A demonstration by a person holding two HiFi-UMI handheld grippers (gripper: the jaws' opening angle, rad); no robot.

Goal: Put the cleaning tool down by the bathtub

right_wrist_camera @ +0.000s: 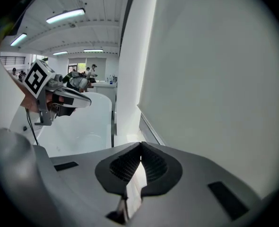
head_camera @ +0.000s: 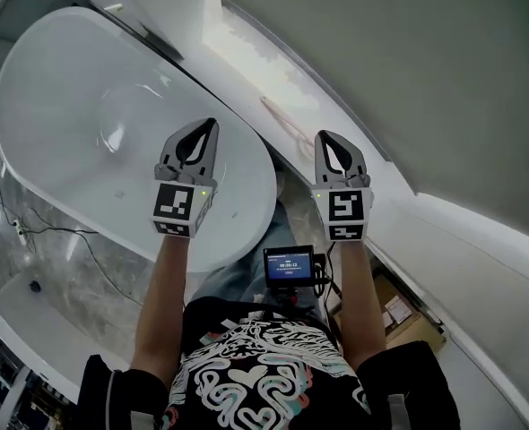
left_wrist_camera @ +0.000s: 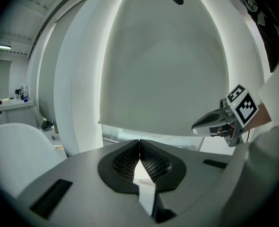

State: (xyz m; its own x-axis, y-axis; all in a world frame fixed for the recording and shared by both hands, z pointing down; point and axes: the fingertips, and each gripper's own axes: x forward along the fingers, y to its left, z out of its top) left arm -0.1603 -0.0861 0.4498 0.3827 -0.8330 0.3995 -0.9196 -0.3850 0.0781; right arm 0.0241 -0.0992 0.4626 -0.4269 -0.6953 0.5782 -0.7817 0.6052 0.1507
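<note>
The white oval bathtub (head_camera: 76, 106) fills the left of the head view and shows in the right gripper view (right_wrist_camera: 82, 122). A thin pale stick-like tool (head_camera: 287, 124) lies on the white ledge (head_camera: 247, 56) between the tub and the grey wall, just beyond and between both grippers. My left gripper (head_camera: 212, 122) hangs over the tub's near rim, shut with nothing in it. My right gripper (head_camera: 321, 134) is held beside it over the ledge, shut and empty too. Each gripper view shows its own jaws closed (left_wrist_camera: 139, 141) (right_wrist_camera: 140, 144) and the other gripper (left_wrist_camera: 210, 122) (right_wrist_camera: 75, 100) alongside.
A grey wall panel (head_camera: 408, 61) runs along the right. A small lit screen (head_camera: 289, 265) sits at my chest. A cardboard box (head_camera: 399, 316) lies on the floor at the right, and cables (head_camera: 31, 231) trail on the marble floor left of the tub.
</note>
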